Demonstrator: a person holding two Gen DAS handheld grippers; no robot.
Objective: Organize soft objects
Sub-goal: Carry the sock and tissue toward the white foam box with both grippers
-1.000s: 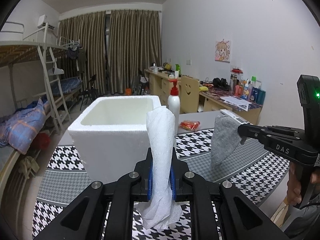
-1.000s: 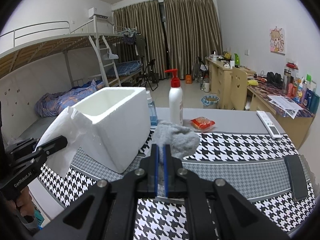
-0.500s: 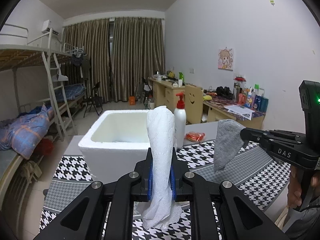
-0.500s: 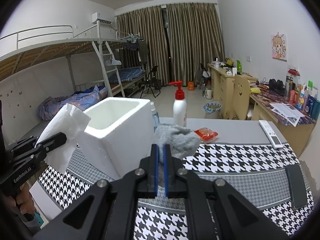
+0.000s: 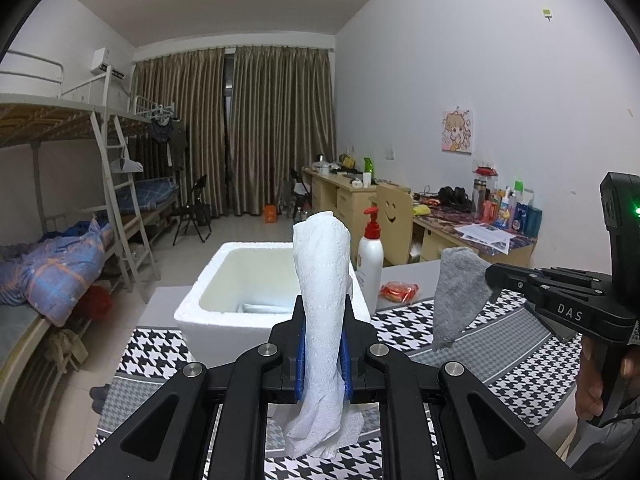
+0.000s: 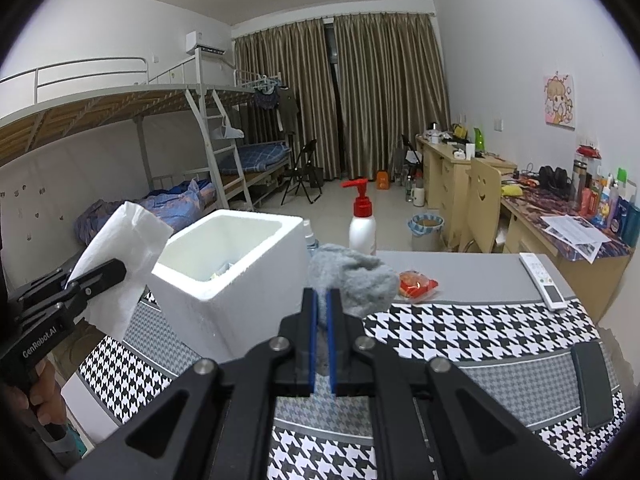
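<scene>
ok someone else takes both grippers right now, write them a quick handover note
Left gripper: shut on the white paper towel, held up in front of the foam box.
Right gripper: shut on the grey cloth, held above the table, right of the box.
Done: both soft items picked up; something pale already lies in the box.
Left: drop both into the box.

A shared dormitory room is showing here: white metal bunk beds with a ladder [image 5: 120, 200] are lining one wall, light wooden study desks cluttered with bottles and papers [image 5: 476, 224] are running along the other, and long brown curtains [image 6: 360, 100] are covering the far window.
</scene>
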